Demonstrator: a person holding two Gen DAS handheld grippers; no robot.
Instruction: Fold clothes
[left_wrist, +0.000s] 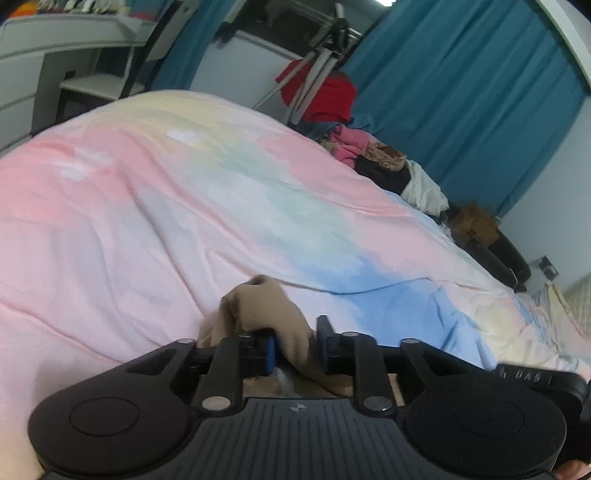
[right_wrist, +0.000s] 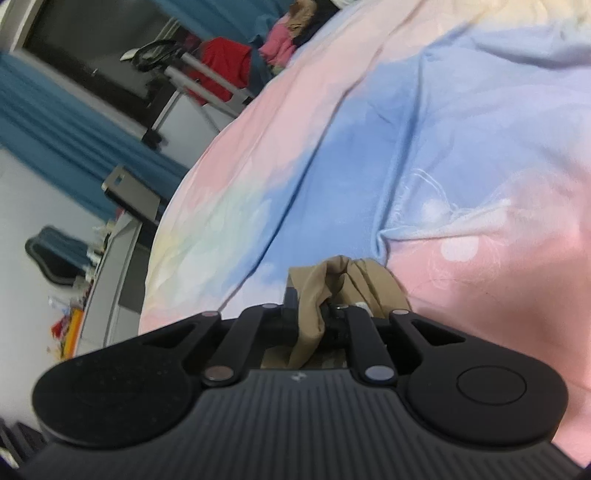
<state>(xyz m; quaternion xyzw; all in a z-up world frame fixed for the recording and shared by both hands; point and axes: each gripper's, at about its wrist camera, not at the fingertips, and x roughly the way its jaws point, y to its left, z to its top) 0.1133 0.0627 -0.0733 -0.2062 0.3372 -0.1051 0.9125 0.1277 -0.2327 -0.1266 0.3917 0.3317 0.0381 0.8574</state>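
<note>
- While it hangs over the pastel rainbow bedsheet (left_wrist: 147, 206), the thin beige fabric garment (left_wrist: 266, 314) is bunched between both grippers.
- Left gripper (left_wrist: 297, 349) pinches it; the jaws are partly closed.
- Right gripper (right_wrist: 314, 317) clamps it tightly.

Right claw (right_wrist: 320, 314), as I see it: jaws drawn together on a bunched tan garment (right_wrist: 347, 280), fabric pinched between them and trailing under the housing. Beneath it, the bed (right_wrist: 461, 122), its cover in pink, blue and pale yellow patches. At the bed's far edge, a clothes pile (right_wrist: 286, 33). Beyond that, blue curtains (right_wrist: 62, 140).
</note>
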